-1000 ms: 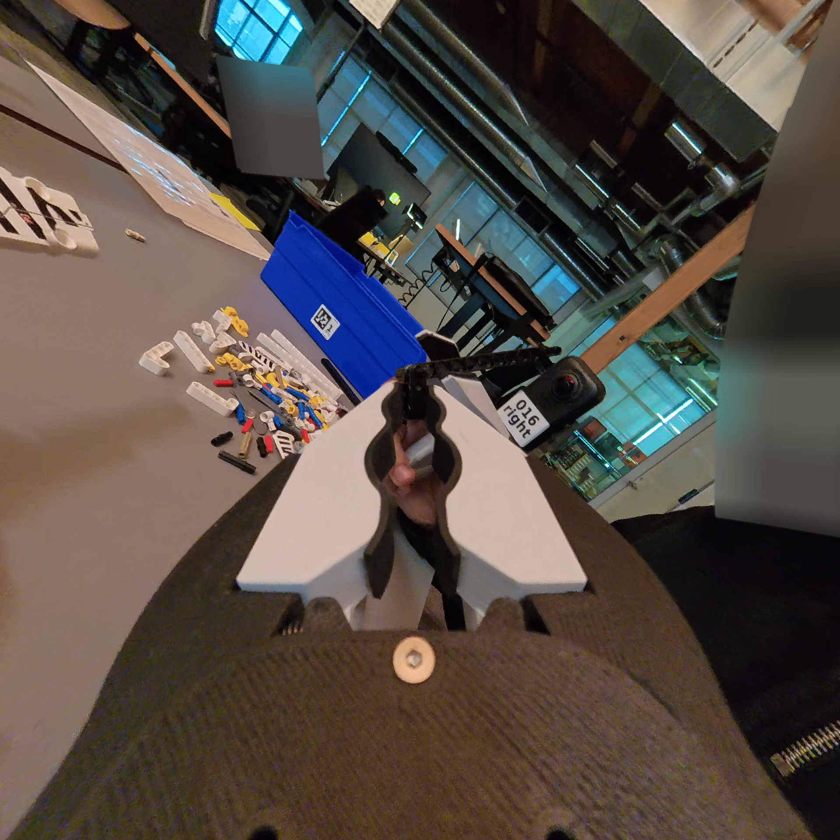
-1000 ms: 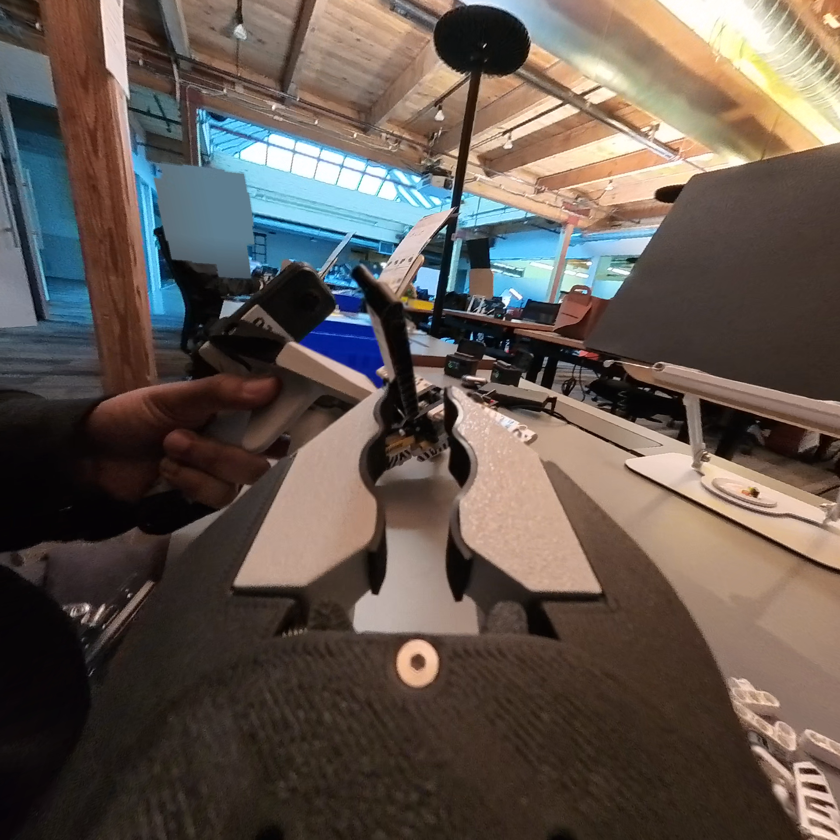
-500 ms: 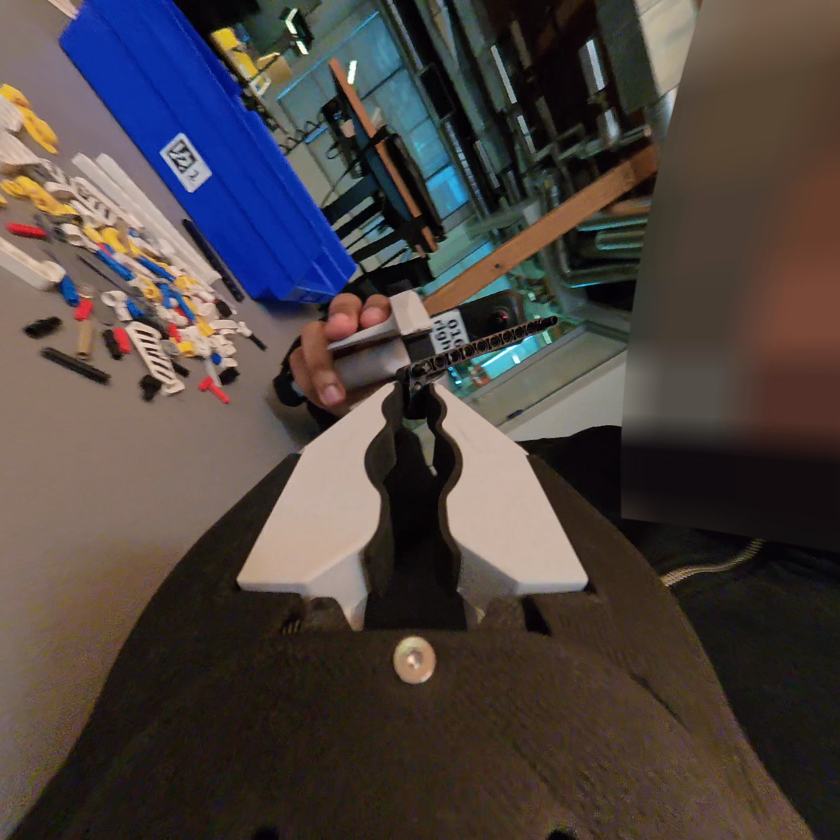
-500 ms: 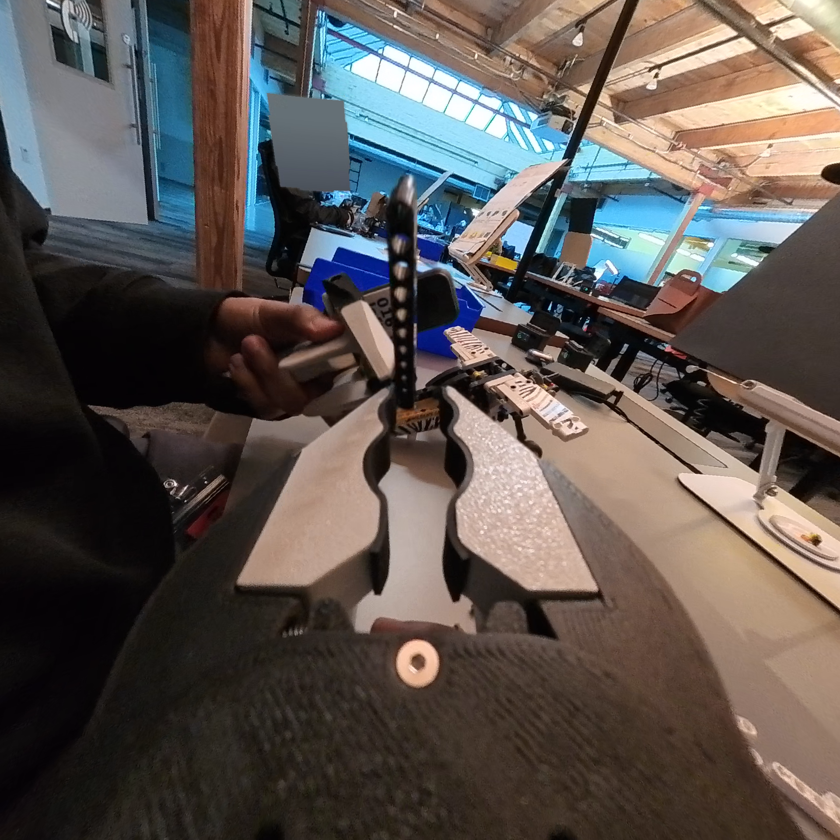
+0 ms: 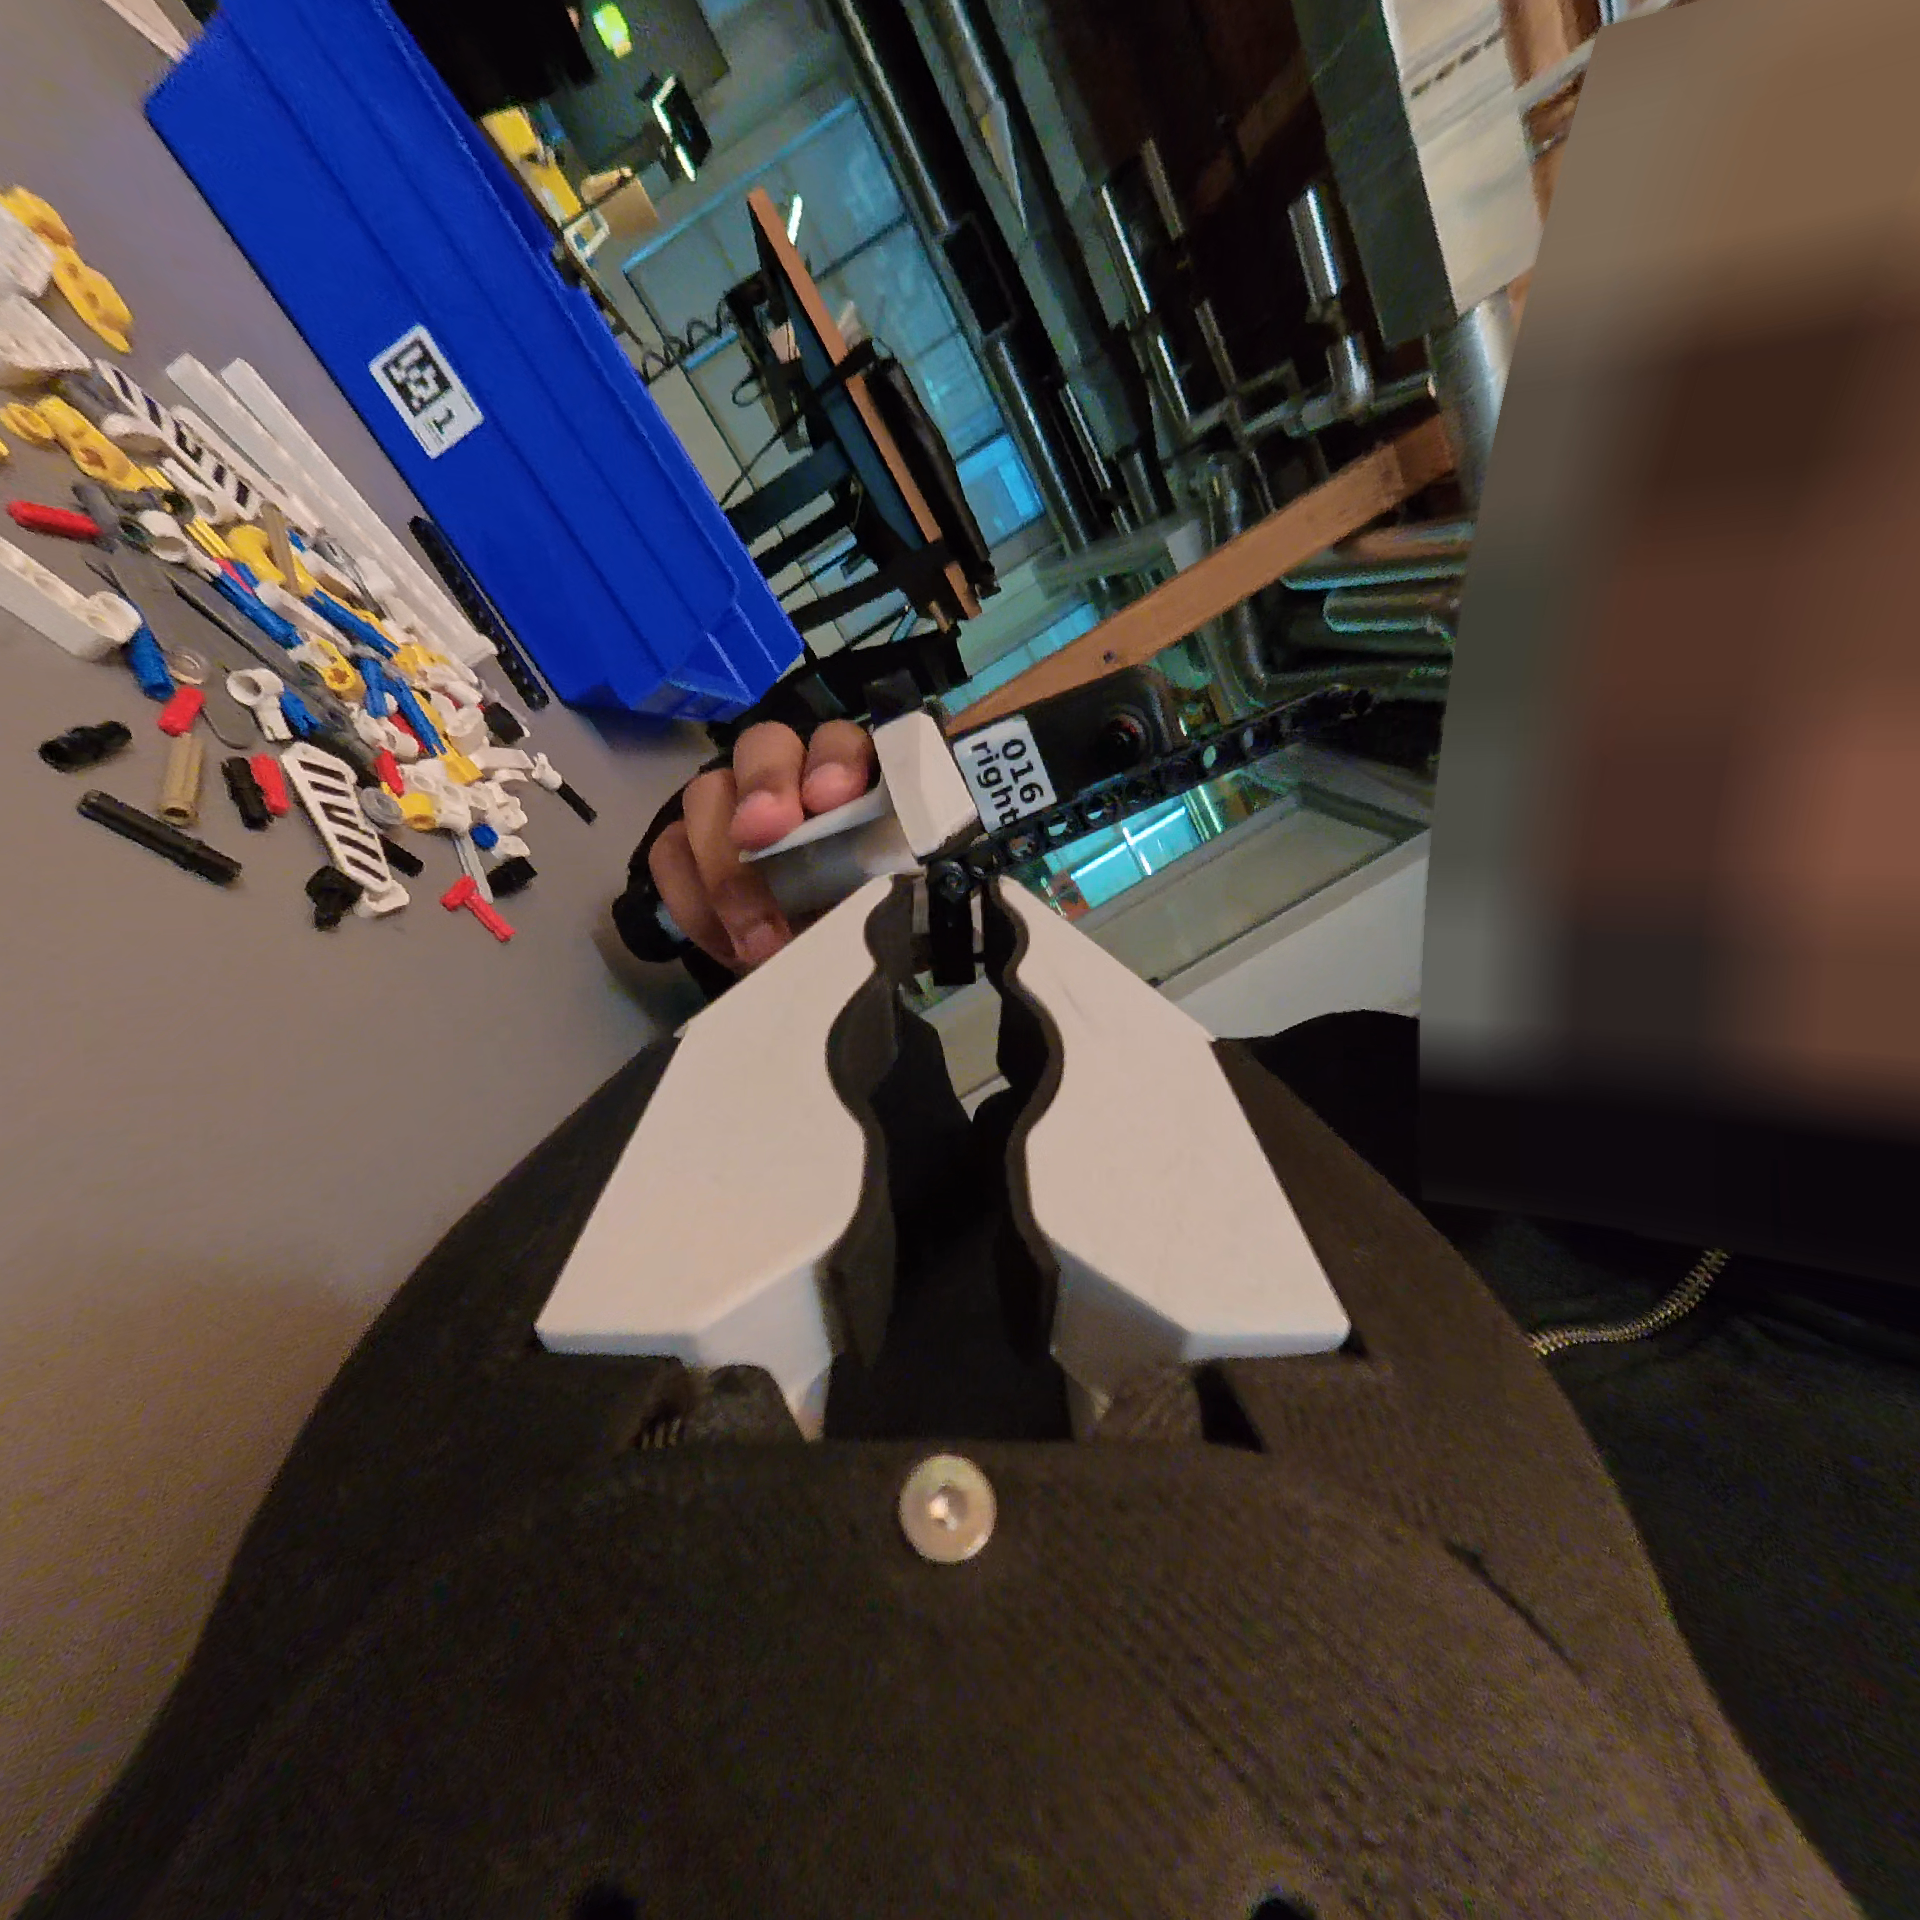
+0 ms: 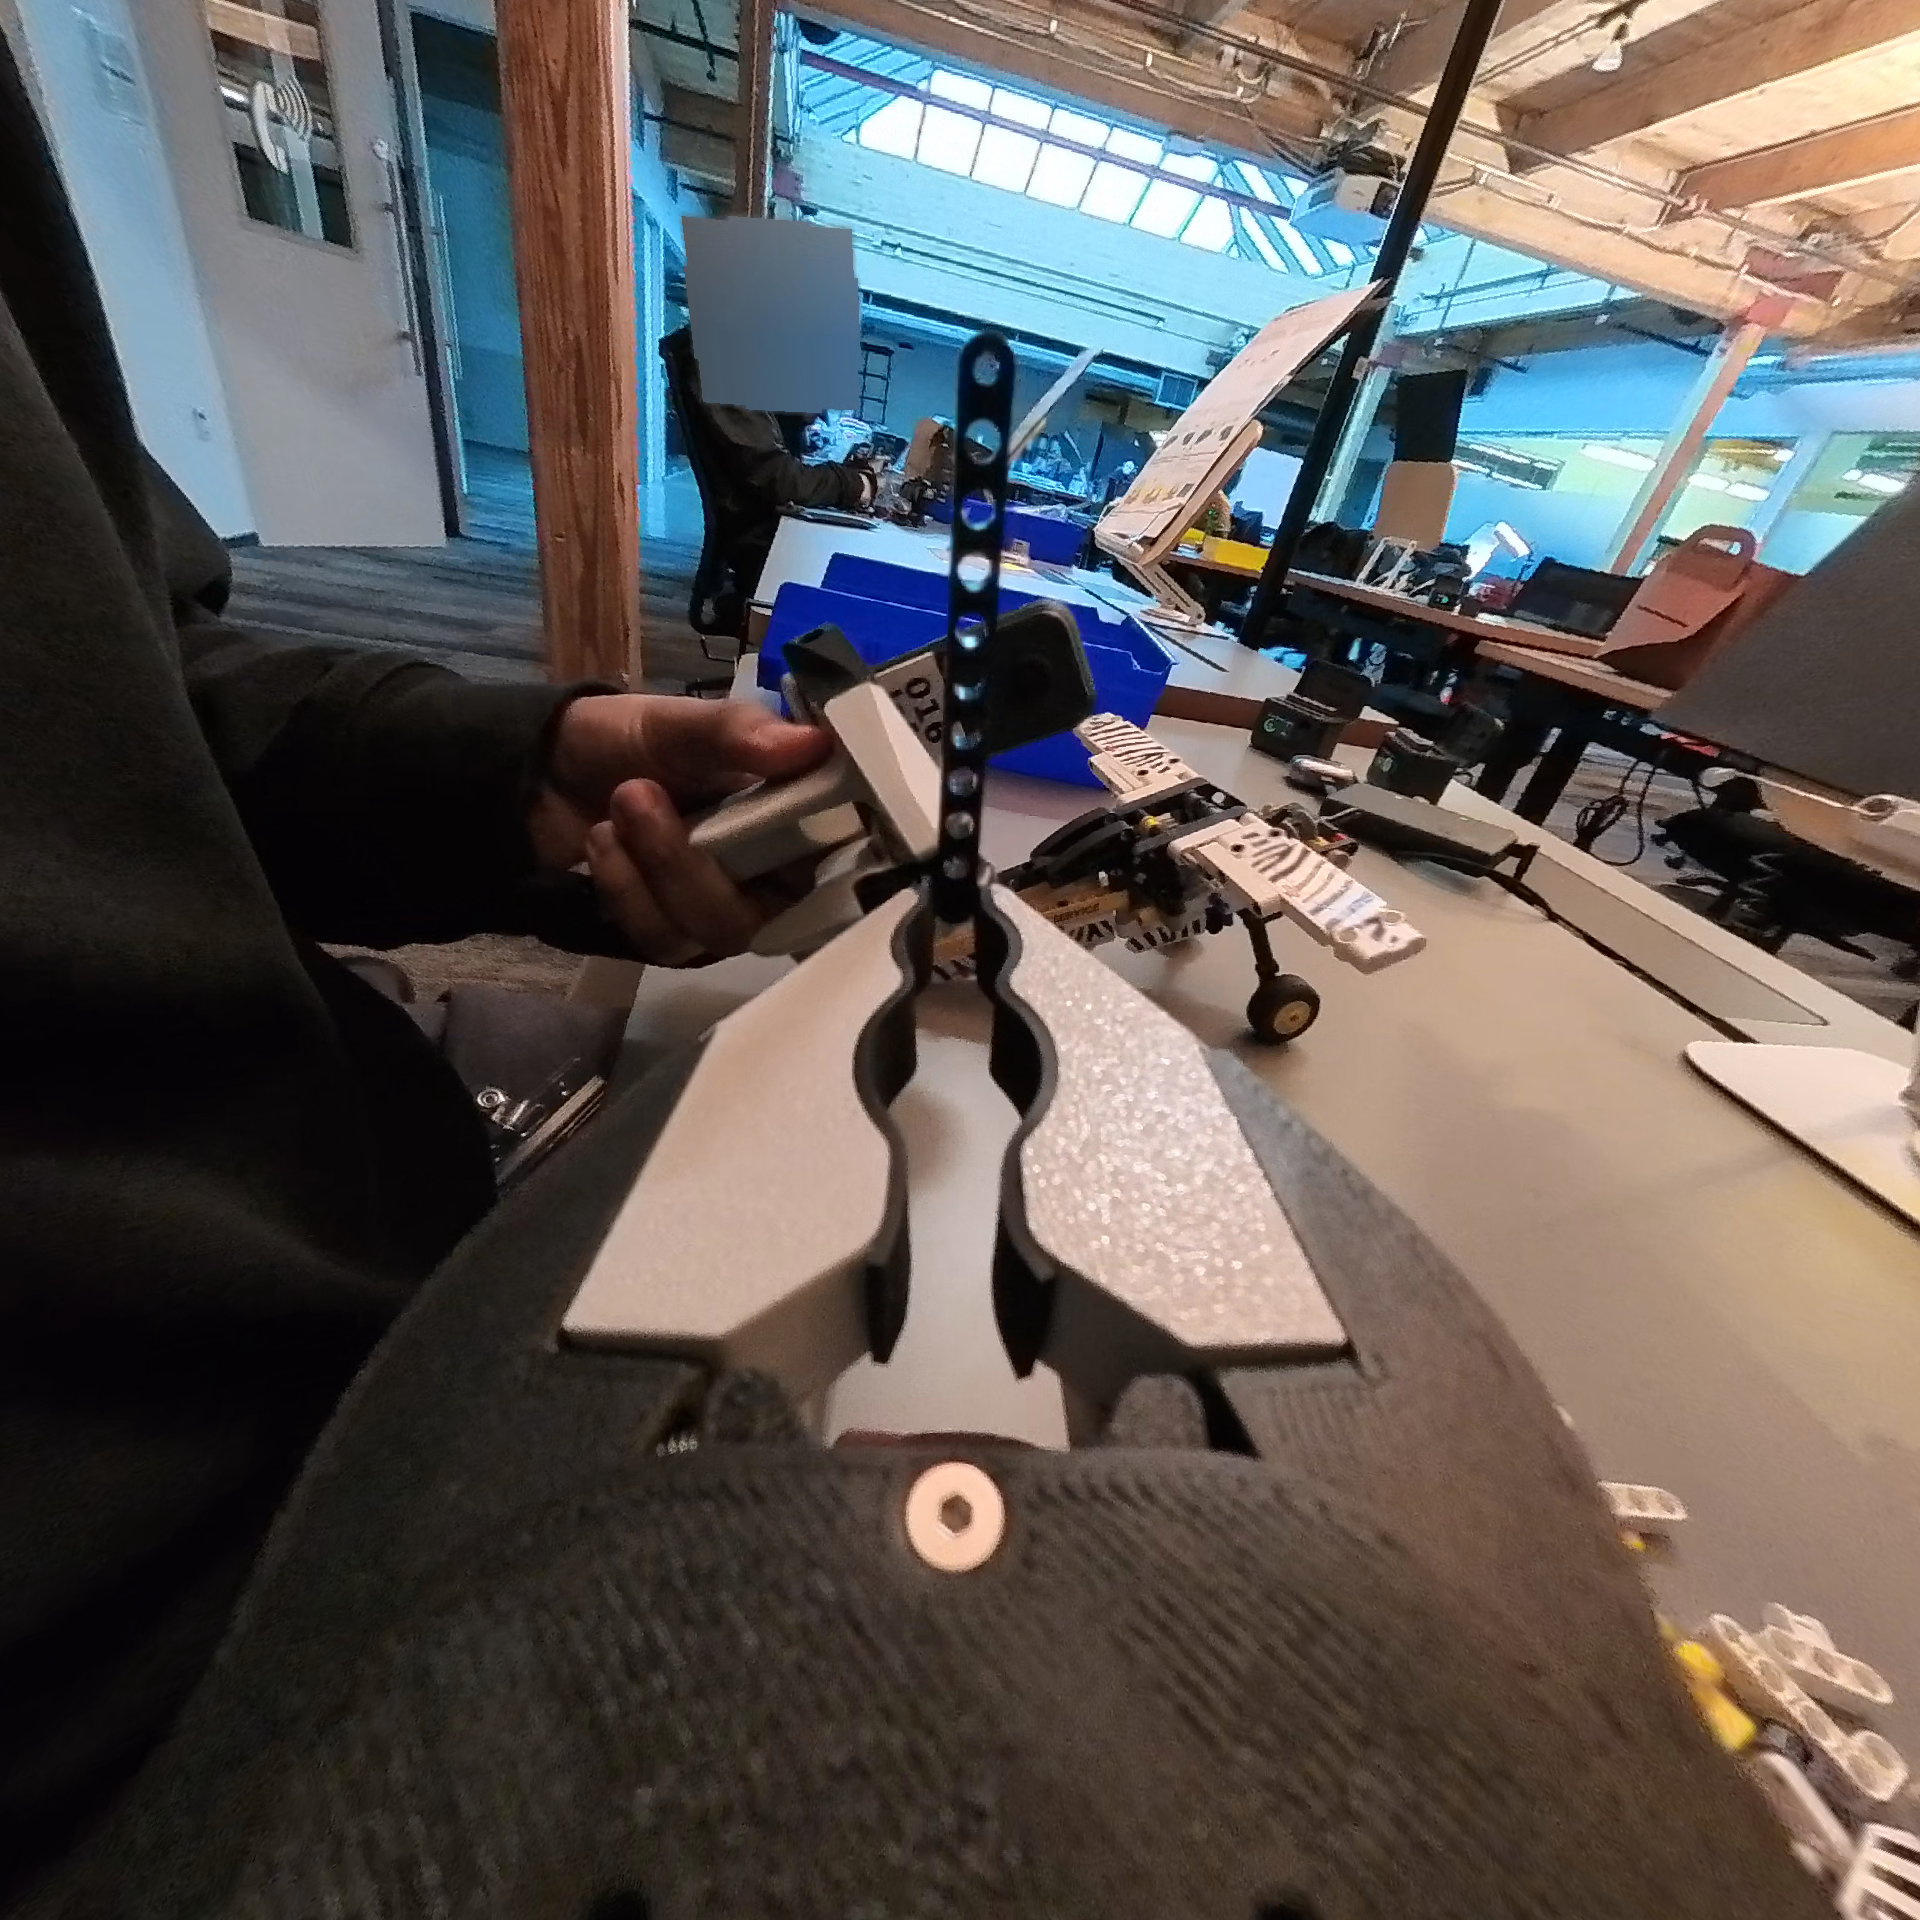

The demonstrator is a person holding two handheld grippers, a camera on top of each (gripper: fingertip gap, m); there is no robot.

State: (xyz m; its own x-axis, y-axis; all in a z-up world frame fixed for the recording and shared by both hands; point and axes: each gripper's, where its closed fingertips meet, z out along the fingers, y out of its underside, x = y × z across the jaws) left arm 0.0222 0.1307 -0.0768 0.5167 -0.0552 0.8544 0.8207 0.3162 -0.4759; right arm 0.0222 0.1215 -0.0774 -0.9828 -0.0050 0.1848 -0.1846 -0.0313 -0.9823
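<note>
**A:** The right tongs (image 6: 951,904) are clamping the bottom end of the black beam (image 6: 971,623), and it's standing straight up, off the surface (image 6: 1455,1091).

**B:** And the left tongs (image 5: 945,914)?

**A:** They're sitting nose to nose with the right pair, around a short black piece at that same end of the beam. I can't tell whether their pads are pressing on it.

**B:** That's a long beam to be holding by its tip.

**A:** It is. I'd want a firm, square pinch so it isn't swinging.

**B:** What are the hands doing?

**A:** The left hand (image 6: 644,800) is reaching in level from the side. The right hand (image 5: 748,831) is curling round its handle above the surface, near the bin (image 5: 468,364) and the loose parts (image 5: 291,665).
</note>
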